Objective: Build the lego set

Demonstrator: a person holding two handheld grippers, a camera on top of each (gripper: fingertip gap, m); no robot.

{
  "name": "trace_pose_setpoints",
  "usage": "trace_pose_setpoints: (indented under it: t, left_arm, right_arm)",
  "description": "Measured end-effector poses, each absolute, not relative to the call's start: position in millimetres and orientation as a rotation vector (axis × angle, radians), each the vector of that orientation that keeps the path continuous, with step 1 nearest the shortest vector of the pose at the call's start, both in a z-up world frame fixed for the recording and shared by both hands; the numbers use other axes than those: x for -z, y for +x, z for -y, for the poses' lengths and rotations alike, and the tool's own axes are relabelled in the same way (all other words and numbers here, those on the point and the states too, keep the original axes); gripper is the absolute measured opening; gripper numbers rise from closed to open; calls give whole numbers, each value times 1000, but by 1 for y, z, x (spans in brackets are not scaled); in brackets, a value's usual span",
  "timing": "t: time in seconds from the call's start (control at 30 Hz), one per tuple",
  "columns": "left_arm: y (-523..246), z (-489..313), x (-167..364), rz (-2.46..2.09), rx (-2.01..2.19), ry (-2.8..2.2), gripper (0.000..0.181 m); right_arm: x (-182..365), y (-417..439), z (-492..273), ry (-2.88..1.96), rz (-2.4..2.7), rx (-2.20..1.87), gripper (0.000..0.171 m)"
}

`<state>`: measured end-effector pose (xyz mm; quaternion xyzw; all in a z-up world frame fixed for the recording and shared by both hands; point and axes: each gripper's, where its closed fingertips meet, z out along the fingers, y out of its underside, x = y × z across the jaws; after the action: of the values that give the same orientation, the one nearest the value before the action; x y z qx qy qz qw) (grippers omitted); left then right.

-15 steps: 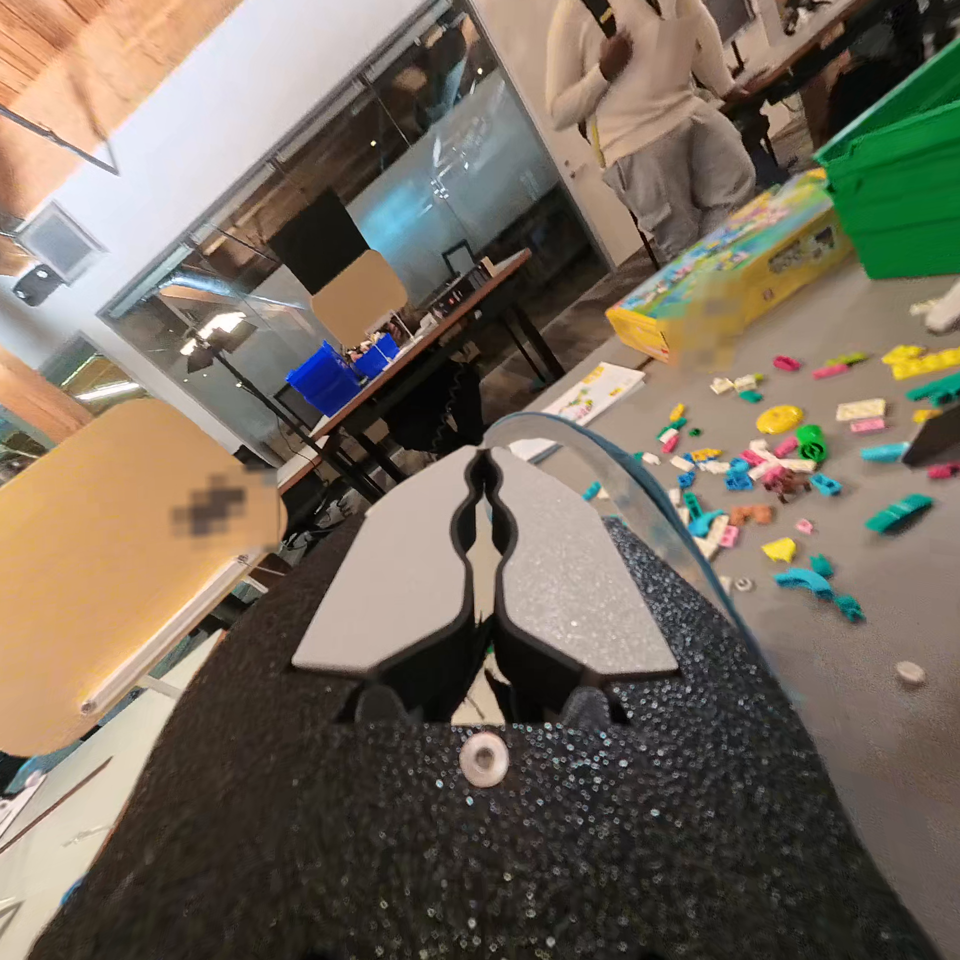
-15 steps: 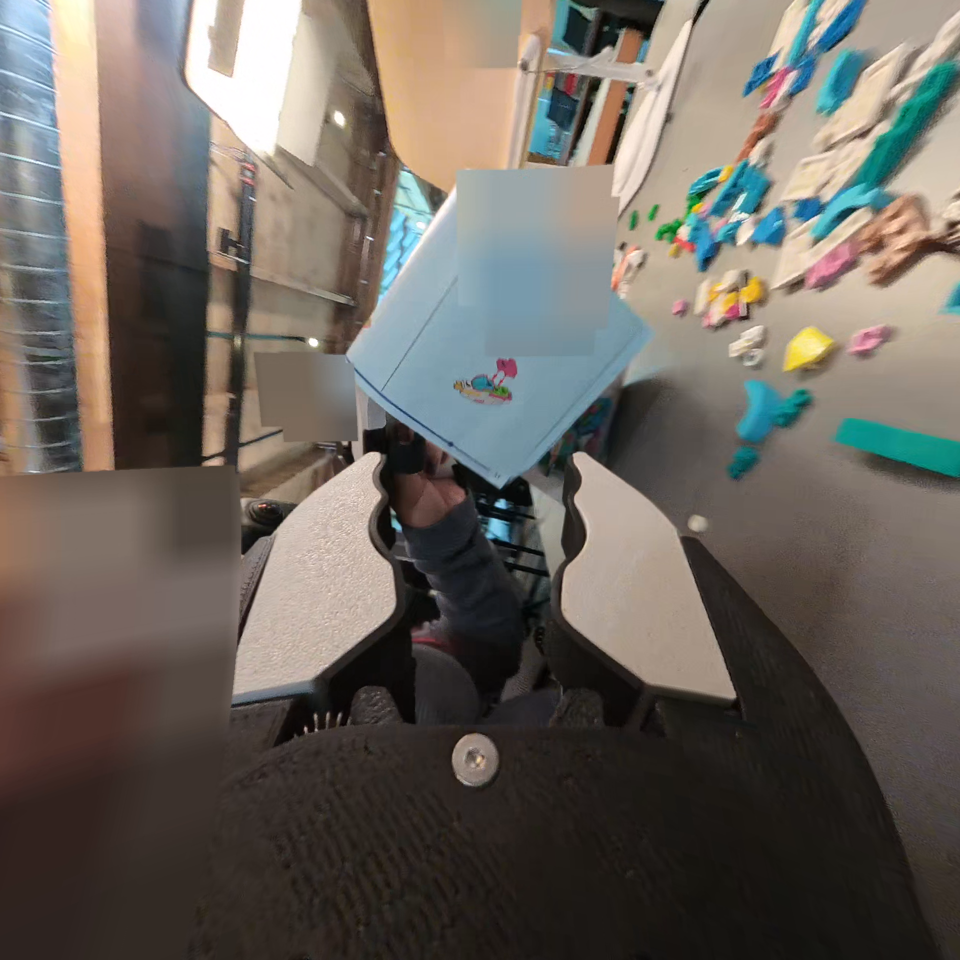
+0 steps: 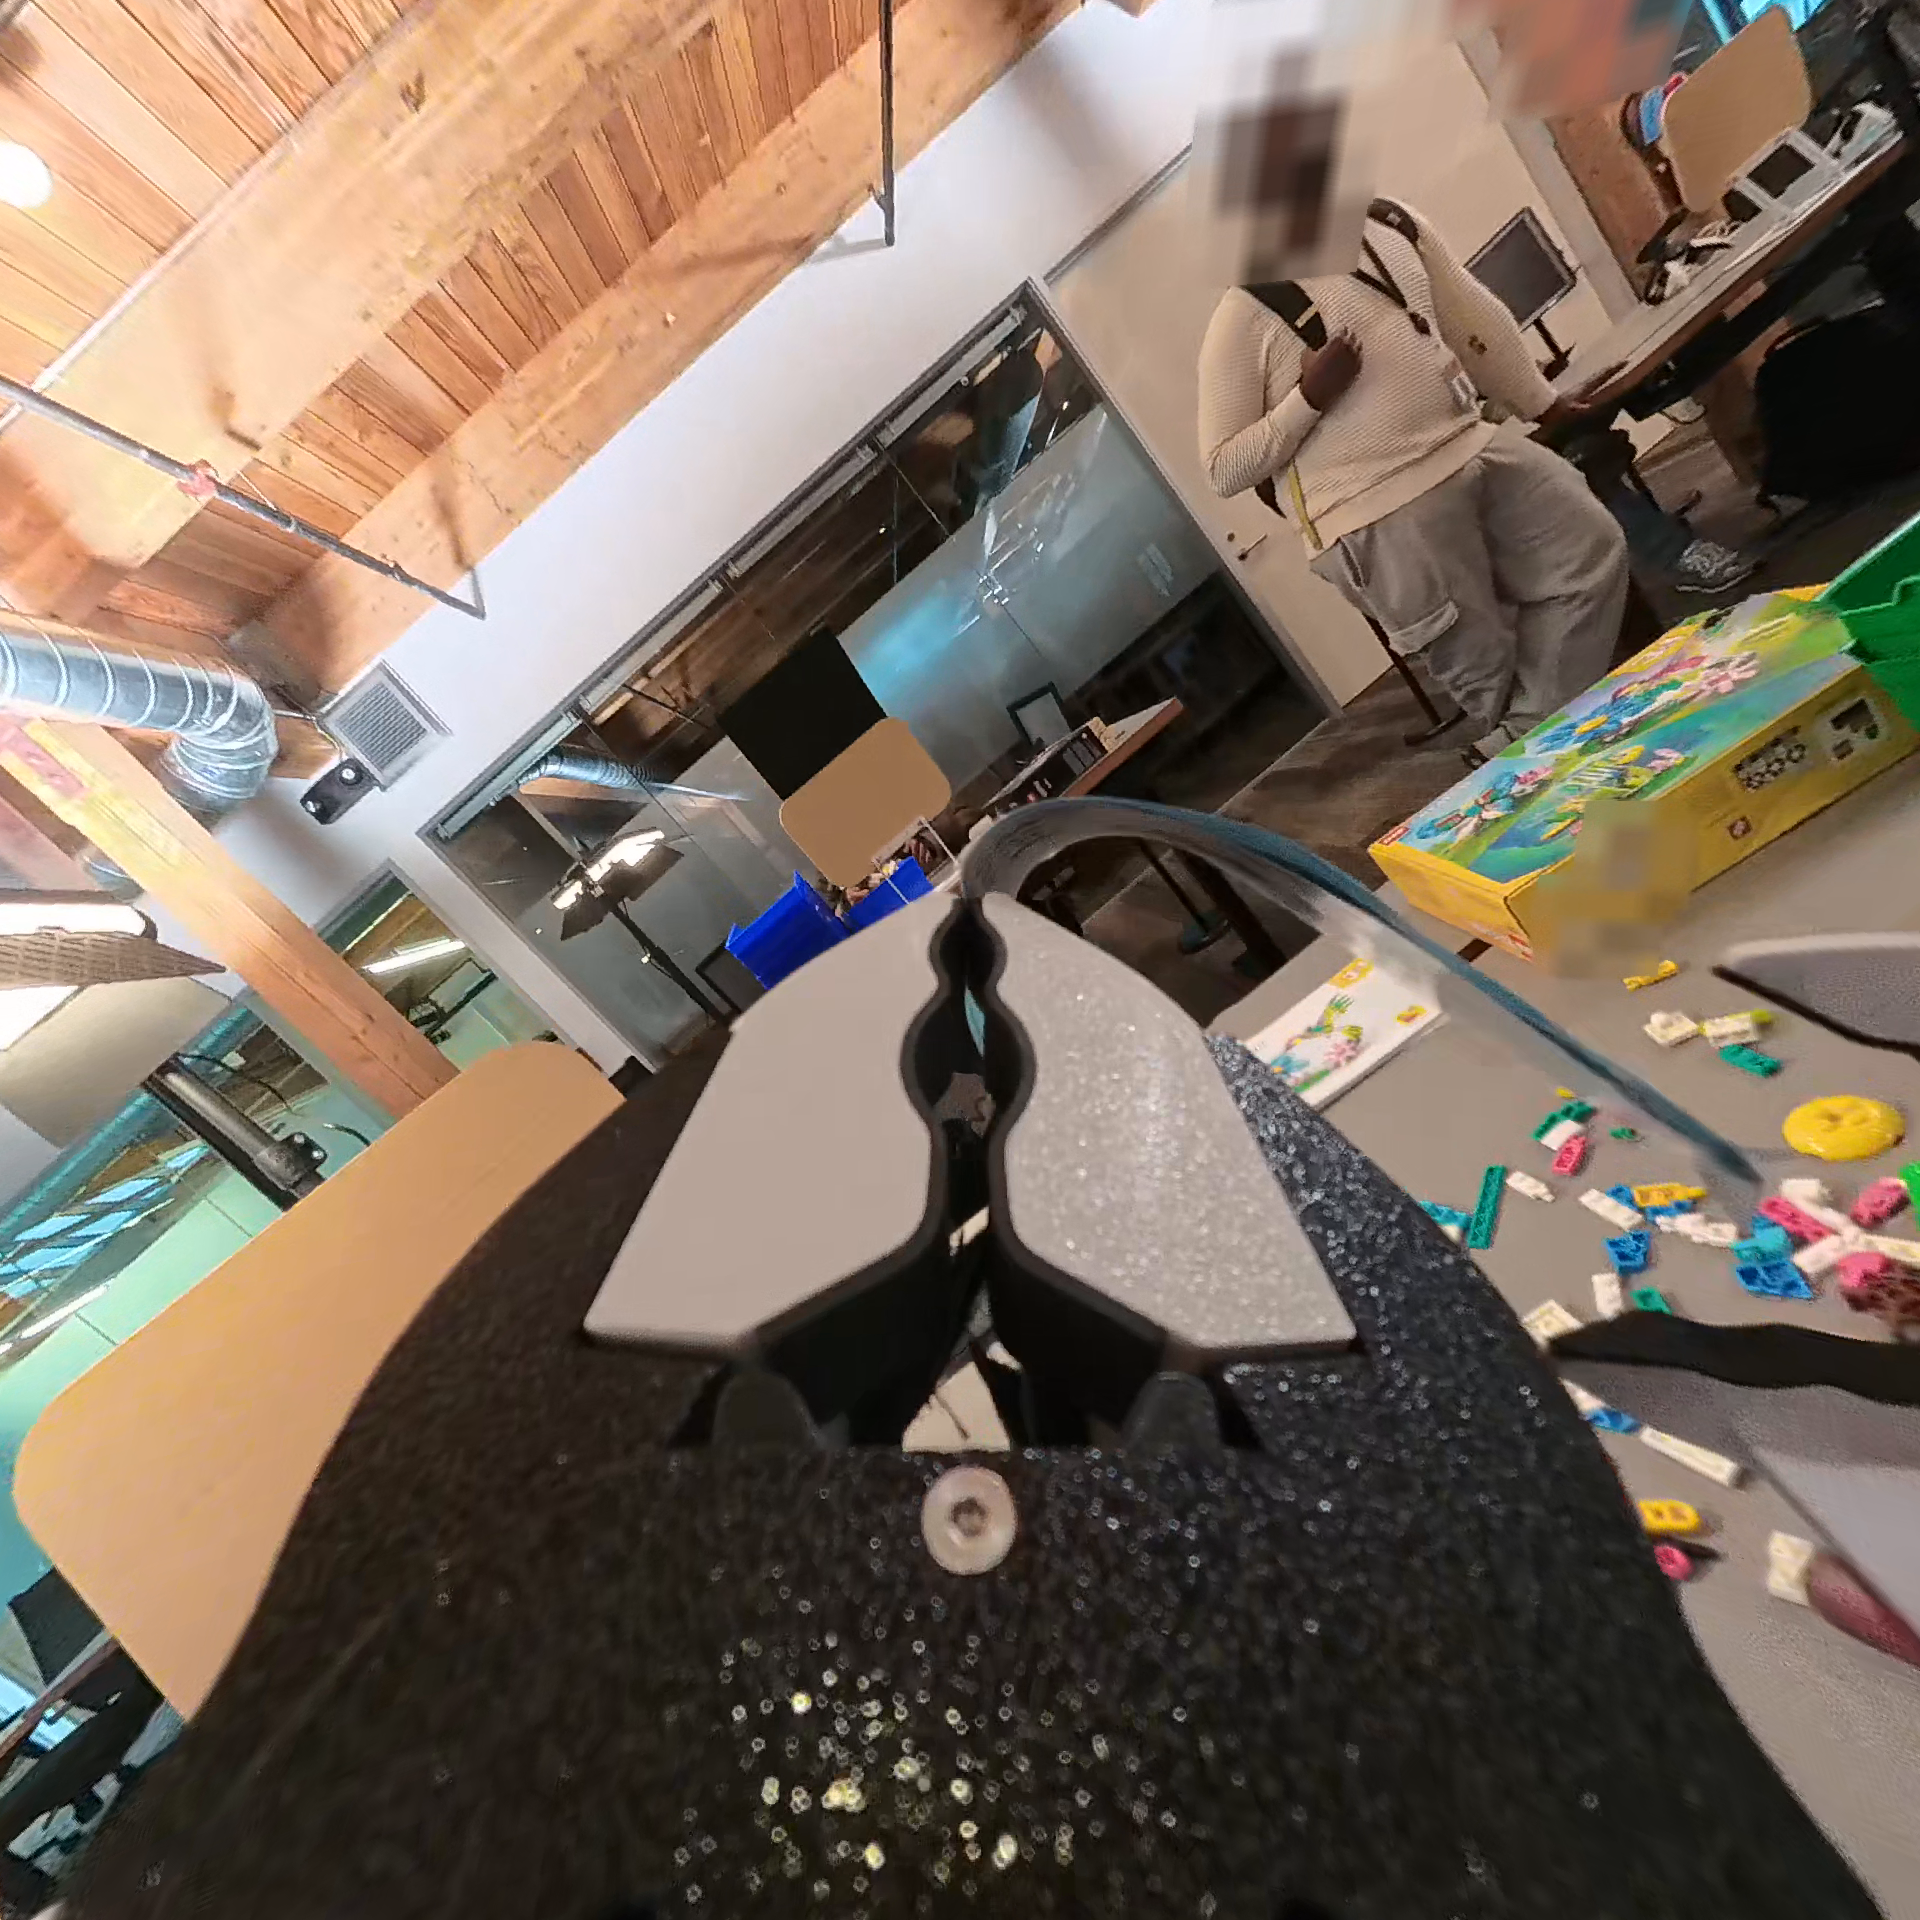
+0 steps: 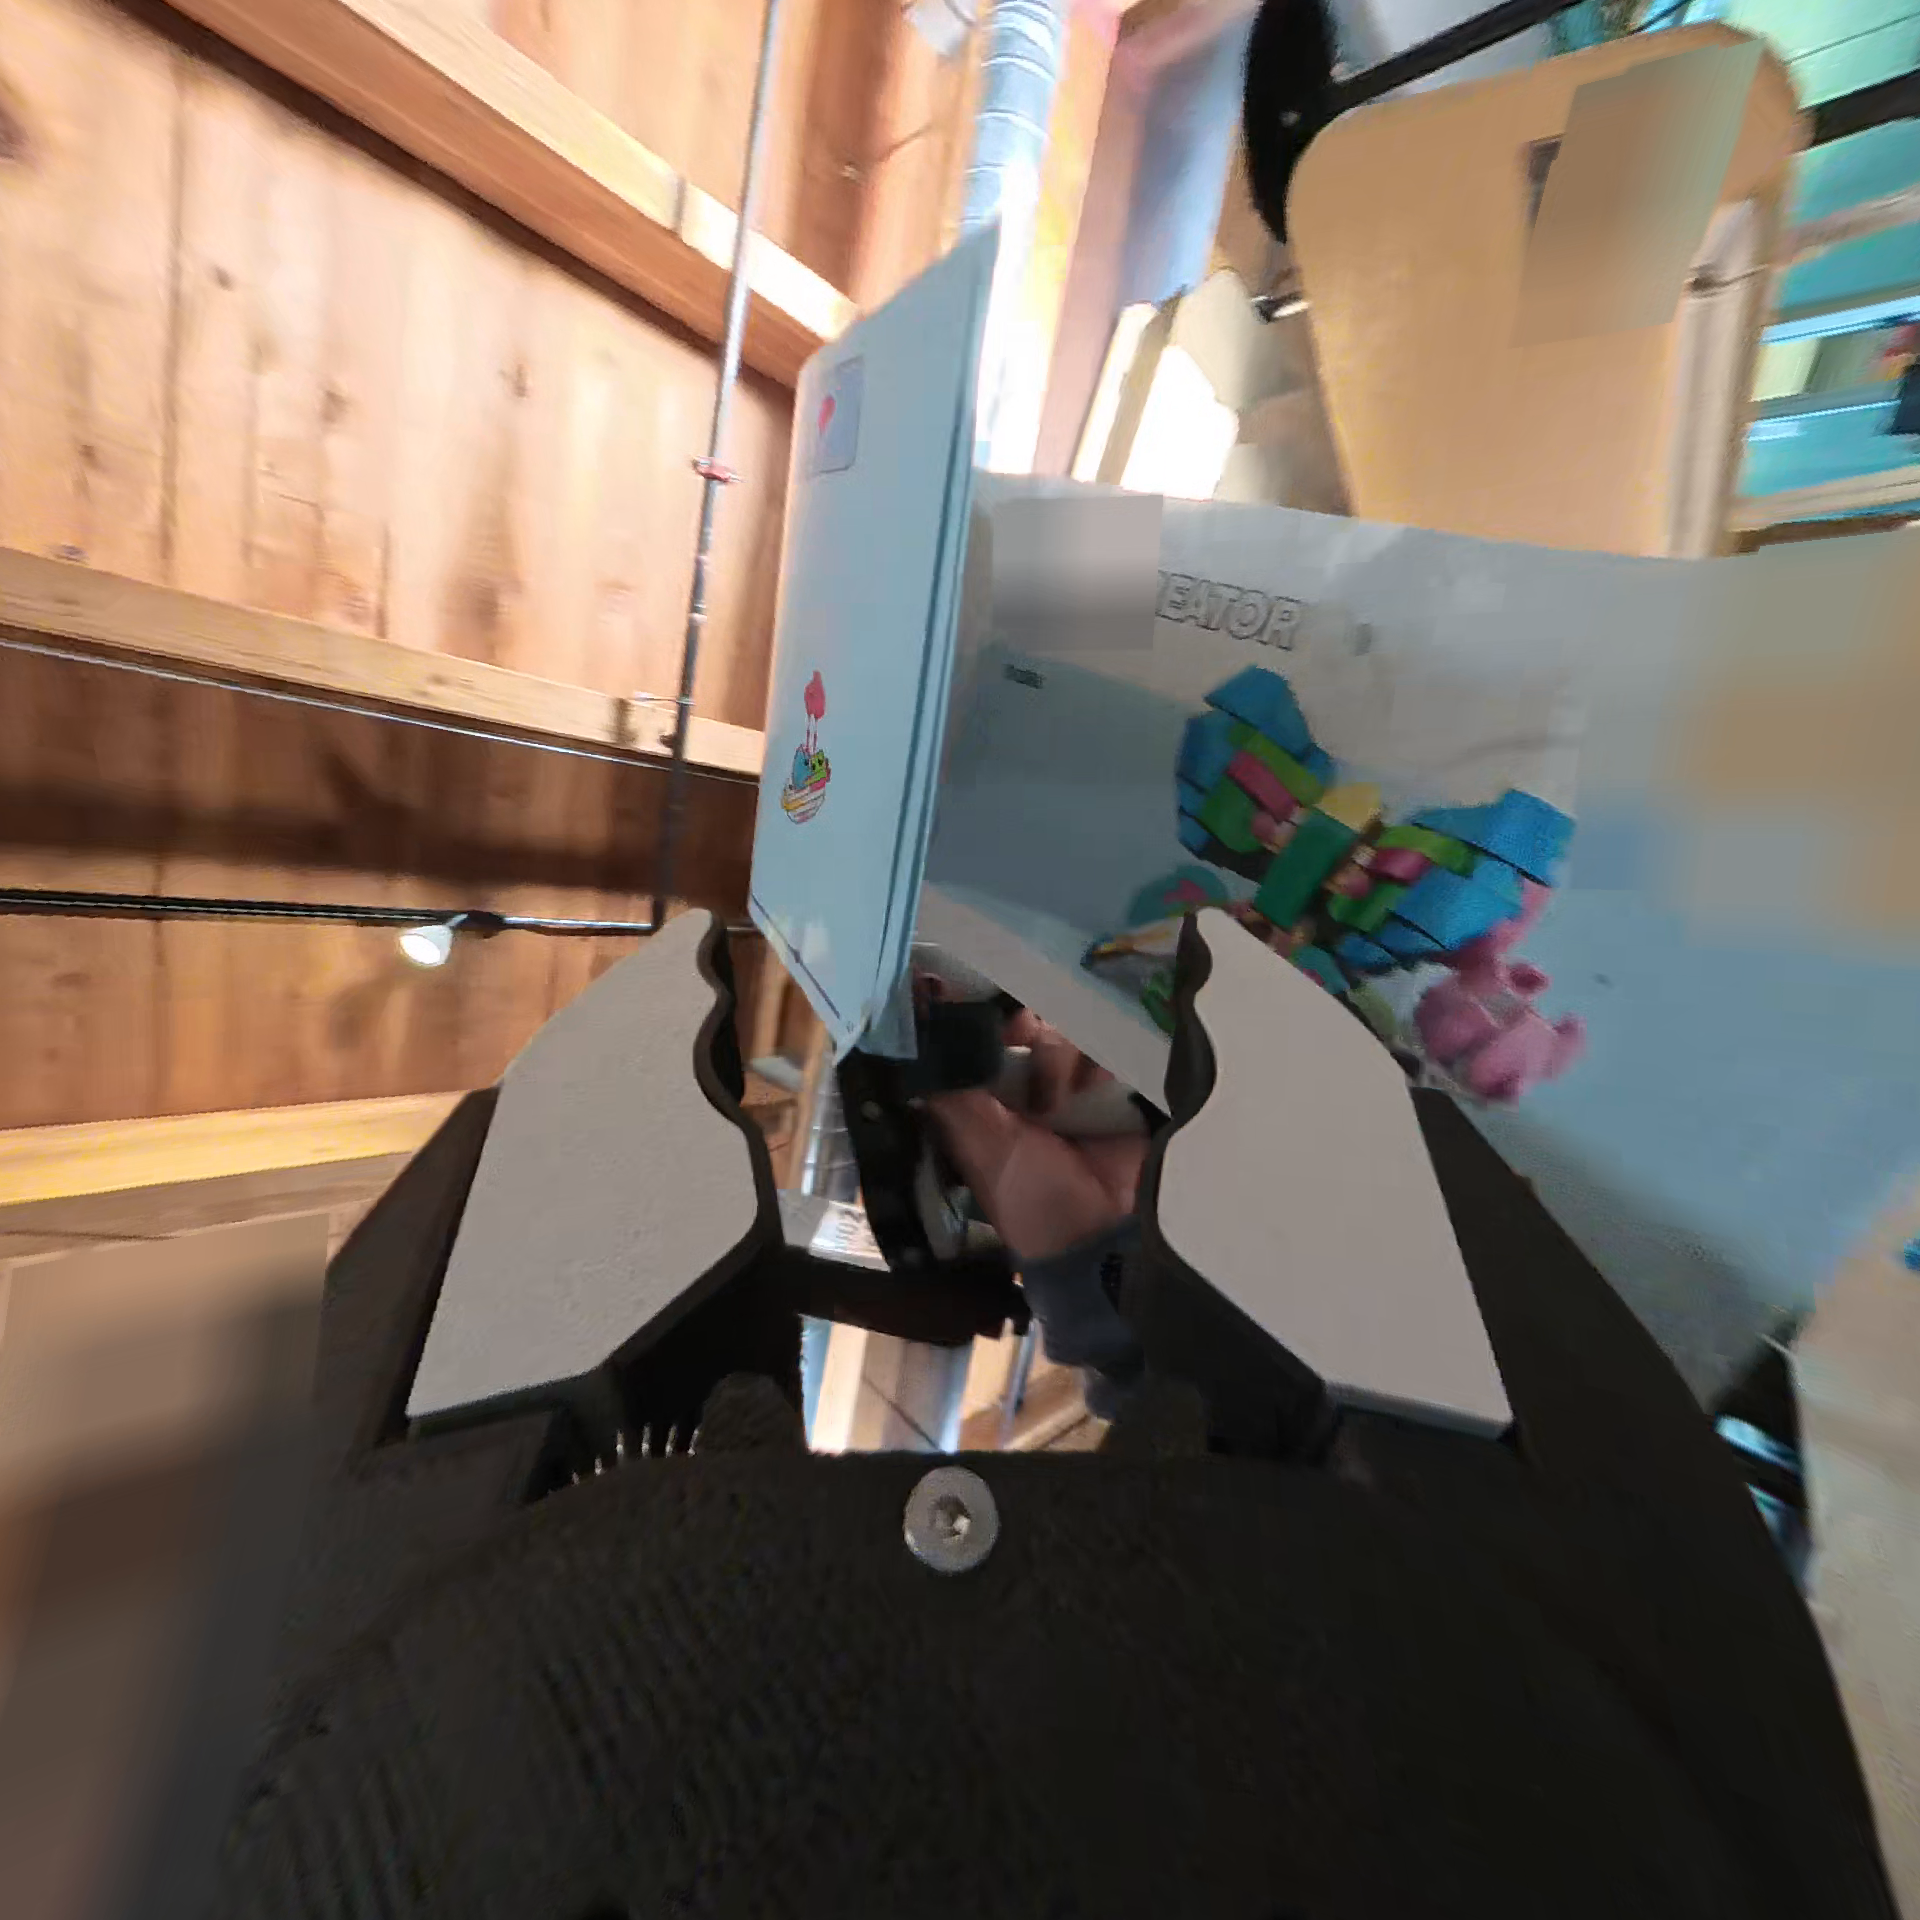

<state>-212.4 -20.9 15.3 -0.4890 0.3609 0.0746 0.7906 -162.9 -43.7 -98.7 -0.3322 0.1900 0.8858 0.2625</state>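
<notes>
Booklet (image 4: 1299, 790) right before open right gripper (image 4: 956, 966)

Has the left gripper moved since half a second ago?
Yes. The left gripper, shut on the instruction booklet, has tilted up: the yellow lego box sits lower and more ceiling shows.

This was an open-plan office or studio workspace in a converted industrial building. A wooden plank ceiling (image 3: 436, 208) with heavy beams ran overhead, crossed by a bare silver air duct (image 3: 135, 696). Glass-walled meeting rooms (image 3: 935, 665) lined the white wall. Long desks carried a computer monitor (image 3: 1519, 272) and blue storage bins (image 3: 784, 935), and a studio light (image 3: 618, 868) stood on a stand. A person in a cream sweater (image 3: 1382, 416) stood near a grey tabletop (image 3: 1766, 1714) strewn with toy bricks (image 3: 1683, 1205) beside their yellow box (image 3: 1652, 790).
</notes>
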Motion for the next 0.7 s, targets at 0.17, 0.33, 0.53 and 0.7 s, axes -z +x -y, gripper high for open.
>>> trace_pose_setpoints:
  t: [0.17, 0.33, 0.53, 0.7]
  left_arm:
    - [-214, 23, -12, -768, -167, -1047, 0]
    - [-224, 25, -4, -742, -165, -1050, 0]
    - [-235, 26, 9, -702, -166, -1052, 0]
    - [-246, 28, 22, -648, -97, -1069, 6]
  right_arm:
    - [78, -148, 33, -730, -489, -2467, 66]
    - [63, -123, 18, -795, -399, -2340, 41]
    - [39, -131, 0, -1150, -130, -2181, 0]
    - [-27, -151, -14, -1503, 324, -1910, 0]
